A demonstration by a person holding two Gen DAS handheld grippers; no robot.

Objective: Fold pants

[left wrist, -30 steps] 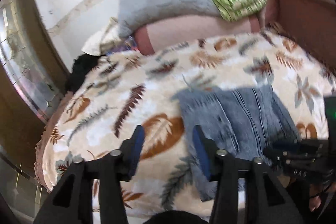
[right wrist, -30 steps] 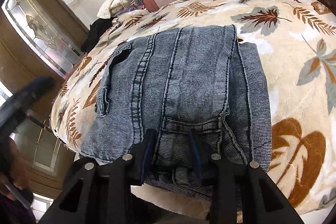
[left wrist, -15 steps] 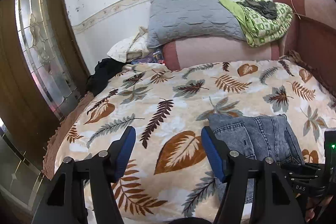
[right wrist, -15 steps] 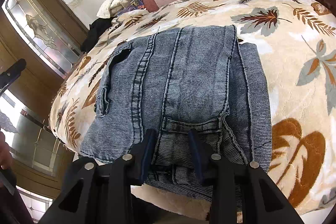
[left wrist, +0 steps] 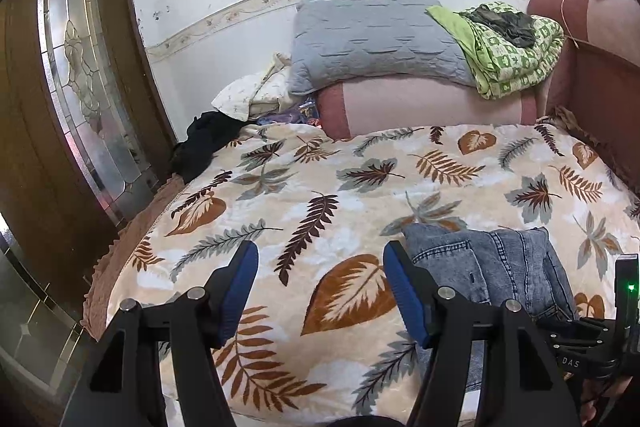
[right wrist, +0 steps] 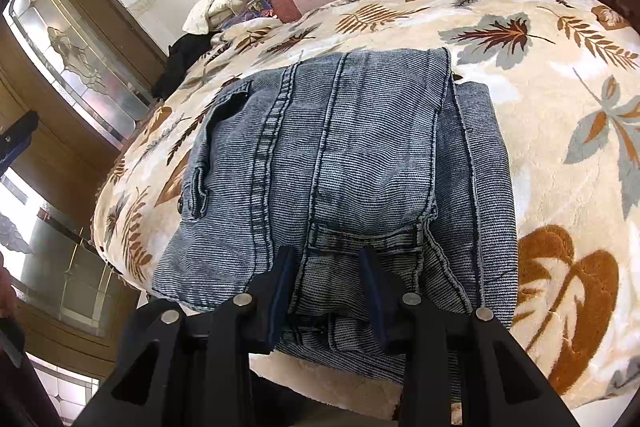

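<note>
Your folded jeans [right wrist: 352,163] lie in a squared-off denim stack on the leaf-print blanket [right wrist: 560,75], at the blanket's near edge — seams and a pocket opening face up, and a lower layer shows along the stack's right side. Your right gripper [right wrist: 328,263] sits over the near end of the jeans, its blue-padded fingers [right wrist: 282,287] spread with a band of denim between them; whether the pads press on the cloth or only rest over it cannot be told from this view.

Your left gripper [left wrist: 320,287] hangs over bare blanket to the left of the jeans [left wrist: 480,267], released, with its blue pads [left wrist: 240,283] wide apart and only a brown leaf of the blanket [left wrist: 280,195] showing between them. The right-hand finger stands just beside the left edge of the jeans, in front of it in this view.

Beyond the far edge of the blanket, a grey pillow [left wrist: 372,43] leans on a pink bolster [left wrist: 424,107] against the wall, with a green patterned quilt [left wrist: 508,55] heaped at the pillow's right. A black garment [left wrist: 204,143] lies at the blanket's far left corner, beside a wooden door with a leaded glass panel [left wrist: 76,95].
</note>
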